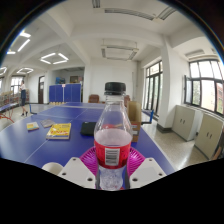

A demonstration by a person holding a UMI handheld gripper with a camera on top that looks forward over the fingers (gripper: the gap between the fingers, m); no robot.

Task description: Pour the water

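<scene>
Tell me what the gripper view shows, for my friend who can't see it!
A clear plastic bottle of pink liquid with a black cap stands upright between the gripper's jaws, on a blue table. Beyond it, a yellow box and other small items lie on the table, in a big room with windows.

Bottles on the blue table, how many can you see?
1. The bottle, holding pink liquid, stands between the fingers of the hand-held gripper on the blue table. Others could be hidden behind it.

Clear plastic bottle (113, 135), black cap, upright between gripper (112, 162) fingers, pads touching both sides. Pink liquid fills lower half.
</scene>
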